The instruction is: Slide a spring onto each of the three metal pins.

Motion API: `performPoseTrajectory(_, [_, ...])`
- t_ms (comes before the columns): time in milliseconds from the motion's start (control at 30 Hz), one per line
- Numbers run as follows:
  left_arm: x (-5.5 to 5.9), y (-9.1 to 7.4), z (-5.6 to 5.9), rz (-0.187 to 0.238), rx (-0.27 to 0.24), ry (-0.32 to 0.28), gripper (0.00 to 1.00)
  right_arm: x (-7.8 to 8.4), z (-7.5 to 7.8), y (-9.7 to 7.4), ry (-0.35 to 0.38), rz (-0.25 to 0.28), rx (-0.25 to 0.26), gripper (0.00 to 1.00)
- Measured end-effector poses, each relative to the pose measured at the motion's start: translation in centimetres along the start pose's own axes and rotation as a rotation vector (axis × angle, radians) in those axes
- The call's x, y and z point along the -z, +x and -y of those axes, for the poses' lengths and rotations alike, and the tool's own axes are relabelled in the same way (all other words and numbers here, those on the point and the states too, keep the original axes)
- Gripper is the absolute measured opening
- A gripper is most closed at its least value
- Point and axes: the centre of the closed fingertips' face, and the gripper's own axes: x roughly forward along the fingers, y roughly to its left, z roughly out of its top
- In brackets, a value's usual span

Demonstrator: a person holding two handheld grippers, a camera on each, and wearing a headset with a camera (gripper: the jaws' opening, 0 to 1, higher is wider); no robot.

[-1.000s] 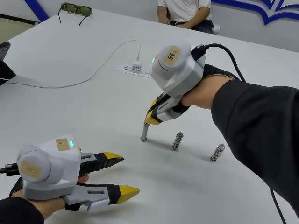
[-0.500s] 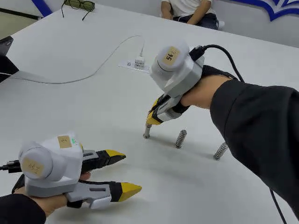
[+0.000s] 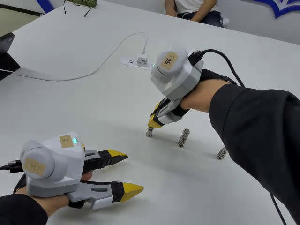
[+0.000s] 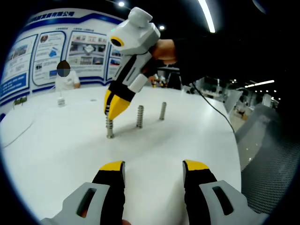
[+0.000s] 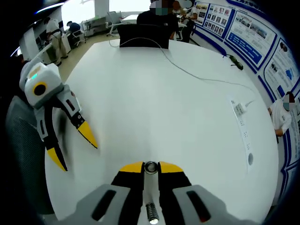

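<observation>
Broad white worktop (image 3: pixel 70 108), three grey coiled metal springs (image 3: pixel 183 137) upright in a row. Yellow-tipped white right hand-held gripper (image 3: pixel 153 124) clamped on leftmost spring (image 3: pixel 149 133), tips pointing down. Matching left hand-held gripper (image 3: pixel 133 173) low, well apart, jaws spread.

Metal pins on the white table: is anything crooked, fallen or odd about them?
Nothing stands out. The three metal pins stand upright in a row; two carry silver coil springs, and the right gripper has its jaws closed around the third pin.
</observation>
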Motion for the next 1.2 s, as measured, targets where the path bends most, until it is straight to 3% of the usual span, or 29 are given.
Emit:
performPoseTrajectory(633, [0.2,0.1,0.1,-0.003,0.002,-0.006,0.5,1.1,-0.3,1.3,0.035,-0.012,0.0,0.13])
performPoseTrajectory(1200, [0.2,0.1,0.2,-0.004,-0.002,-0.007,0.5,0.6,-1.1,1.7,0.048,-0.005,-0.023,0.13])
